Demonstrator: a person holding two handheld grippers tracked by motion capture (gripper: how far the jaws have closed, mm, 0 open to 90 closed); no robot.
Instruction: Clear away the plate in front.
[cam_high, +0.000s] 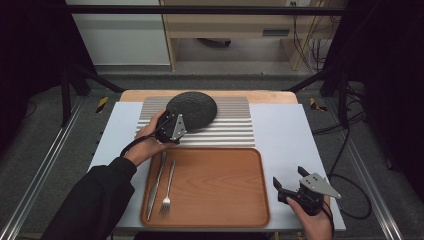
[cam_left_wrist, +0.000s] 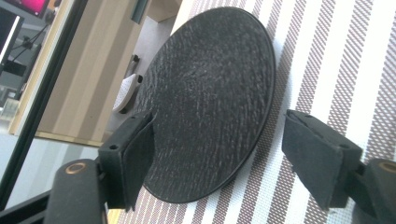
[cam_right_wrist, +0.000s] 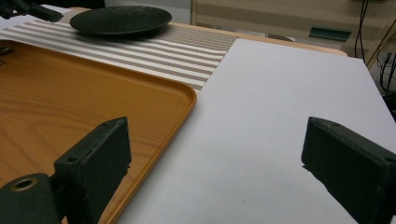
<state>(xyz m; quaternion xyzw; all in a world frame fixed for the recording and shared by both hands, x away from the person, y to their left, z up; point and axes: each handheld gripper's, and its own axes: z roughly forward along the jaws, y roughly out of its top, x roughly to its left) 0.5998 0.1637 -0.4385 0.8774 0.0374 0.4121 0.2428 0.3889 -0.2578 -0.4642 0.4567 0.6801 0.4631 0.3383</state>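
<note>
A round black textured plate (cam_high: 192, 110) lies on a grey striped mat (cam_high: 235, 125) at the back of the table. My left gripper (cam_high: 170, 122) is at the plate's near-left edge. In the left gripper view the plate (cam_left_wrist: 210, 93) sits between the jaws of the left gripper (cam_left_wrist: 219, 126); one pad overlaps its rim and the other stands apart over the mat (cam_left_wrist: 336, 70), so the jaws are open. My right gripper (cam_high: 288, 176) rests at the front right, open and empty. In the right gripper view it (cam_right_wrist: 217, 130) spans the white table cover (cam_right_wrist: 280, 102) beside the tray (cam_right_wrist: 70, 102).
A wooden tray (cam_high: 215, 185) lies at the front centre with a fork (cam_high: 167, 192) and a knife (cam_high: 156, 187) along its left side. Dark frame posts stand at the table's back corners. Cables run on the floor to the right.
</note>
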